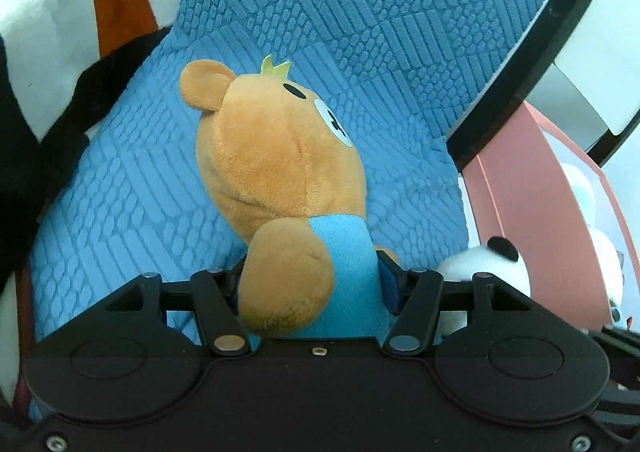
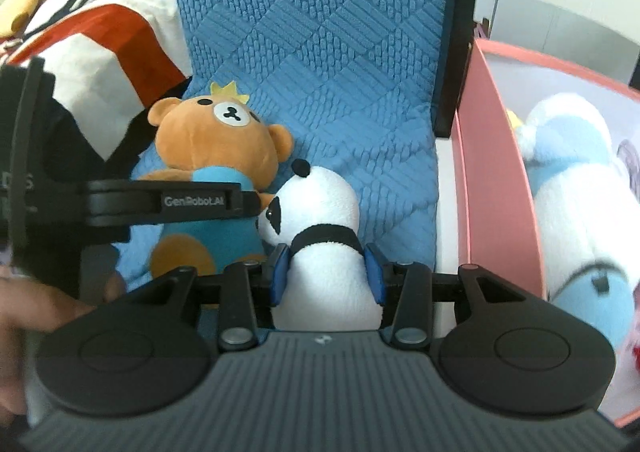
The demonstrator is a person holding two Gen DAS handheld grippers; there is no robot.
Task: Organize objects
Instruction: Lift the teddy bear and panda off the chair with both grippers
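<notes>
A brown plush bear (image 1: 280,155) in a light blue shirt, with a small yellow crown, is held up over the blue quilted seat. My left gripper (image 1: 312,288) is shut on its body, and the blue pads are mostly hidden by the plush. The same bear (image 2: 216,139) shows in the right wrist view, with the left gripper (image 2: 248,203) reaching in from the left. A black-and-white plush panda (image 2: 324,211) is clamped at its white body between the blue pads (image 2: 374,272) of my right gripper (image 2: 328,272). Its head (image 1: 480,256) peeks in at the right of the left wrist view.
A pink bin (image 2: 496,179) stands to the right of the seat and holds a white and light blue plush (image 2: 572,187). A blue quilted cushion (image 2: 320,31) covers the seat. Red, white and black fabric (image 2: 100,39) lies at the left. A hand (image 2: 24,316) shows at the lower left.
</notes>
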